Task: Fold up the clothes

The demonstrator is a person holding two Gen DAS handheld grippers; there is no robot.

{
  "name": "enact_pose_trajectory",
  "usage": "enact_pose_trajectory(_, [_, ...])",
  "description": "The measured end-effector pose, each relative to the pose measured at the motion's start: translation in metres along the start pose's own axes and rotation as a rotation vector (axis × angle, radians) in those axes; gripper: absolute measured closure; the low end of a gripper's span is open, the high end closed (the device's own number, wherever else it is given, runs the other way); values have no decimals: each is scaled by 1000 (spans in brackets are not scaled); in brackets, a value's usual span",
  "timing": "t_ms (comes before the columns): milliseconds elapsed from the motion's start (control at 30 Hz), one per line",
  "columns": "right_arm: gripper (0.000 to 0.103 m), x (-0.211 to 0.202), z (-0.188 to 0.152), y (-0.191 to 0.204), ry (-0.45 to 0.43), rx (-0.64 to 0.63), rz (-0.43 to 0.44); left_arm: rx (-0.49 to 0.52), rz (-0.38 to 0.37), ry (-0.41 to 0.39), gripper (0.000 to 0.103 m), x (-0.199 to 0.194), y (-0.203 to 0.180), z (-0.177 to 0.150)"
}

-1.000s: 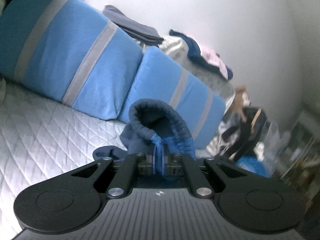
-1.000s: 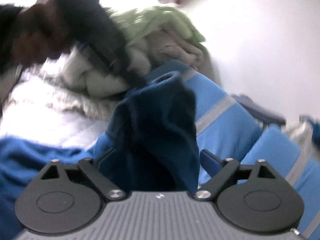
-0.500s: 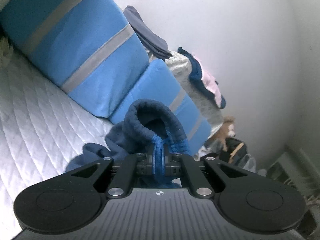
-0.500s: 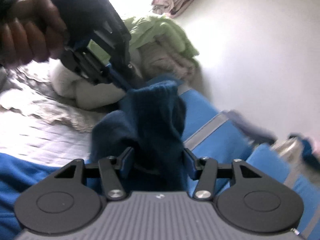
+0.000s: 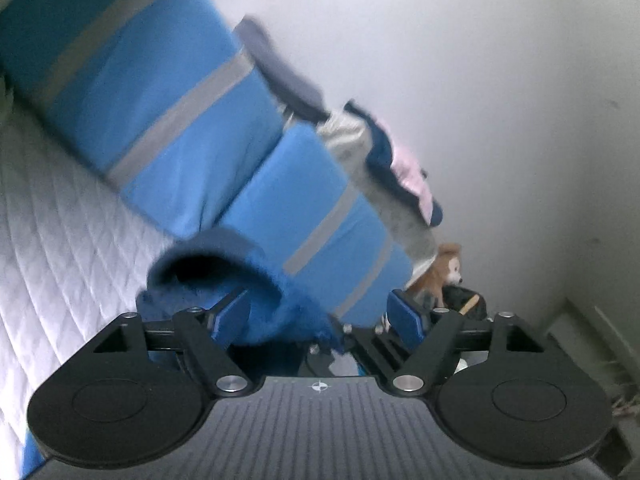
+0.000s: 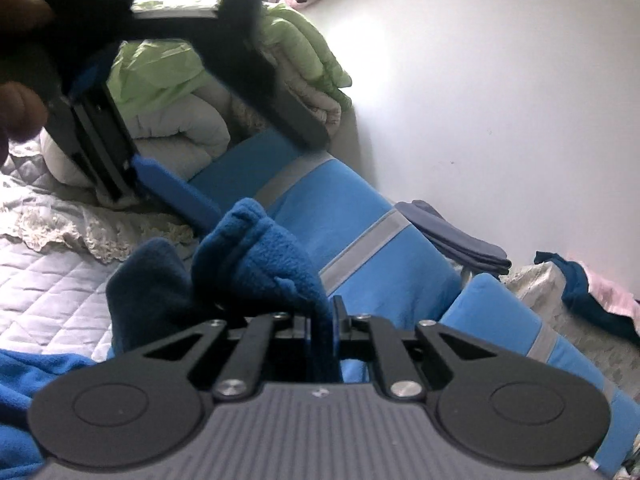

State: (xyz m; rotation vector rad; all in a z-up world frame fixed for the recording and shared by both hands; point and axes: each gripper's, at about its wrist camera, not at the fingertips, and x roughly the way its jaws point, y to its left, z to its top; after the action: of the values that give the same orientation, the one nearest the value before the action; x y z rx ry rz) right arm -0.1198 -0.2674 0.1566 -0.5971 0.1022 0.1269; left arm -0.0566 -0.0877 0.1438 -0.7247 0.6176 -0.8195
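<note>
Fleece is what the blue garment is looking like: thick, soft, light, and likely to be sagging and bunching wherever it is not being supported. It is hanging bunched between the two tools above the quilted bed, just in front of the blue striped pillows. The right tool is sitting clamped on a fold of the fleece, the cloth running down between its closed jaws. The left tool is opening, its blue pads standing apart; the rolled cuff or hem of the garment is draping over and between them, but the pads are not pressing on it. In the right wrist view the left tool is showing as a dark blurred shape at upper left, with a hand gripping it. Judging by the pile, the fabric should be giving good friction and not slipping, yet one pinch is only carrying a lump. A seam, cuff or hem edge would be offering the firmest hold, so the left tool should probably be taking a matching edge
</note>
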Motion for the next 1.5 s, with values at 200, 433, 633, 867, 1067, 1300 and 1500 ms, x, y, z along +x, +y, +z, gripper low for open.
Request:
enact_pose_trajectory(200, [92, 3, 3, -21, 43, 90, -31, -155, -77, 107, 28, 10, 14, 1])
enact_pose_trajectory(433, [92, -1, 2, -24, 35, 118, -16, -287, -132, 155, 27, 35, 31, -6])
enact_pose_trajectory(633, [92, -10, 2, -8, -1, 44, 13, -251, -50, 89, 53, 43, 25, -6])
enact_pose_trajectory(867, [93, -11, -1, -4, -7, 26, 11, -250, -39, 41, 71, 35, 30, -3])
enact_pose_trajectory(1067, [93, -12, -2, 9, -22, -39, 8, -303, -30, 37, 70, 35, 37, 0])
enact_pose_trajectory(1300, [94, -12, -10, 26, -27, -174, 22, -358, 8, 65, 69, 27, 47, 2])
enact_pose_trajectory(1500, [93, -9, -20, 38, -22, -269, 40, -339, 80, 65, 79, 20, 52, 0])
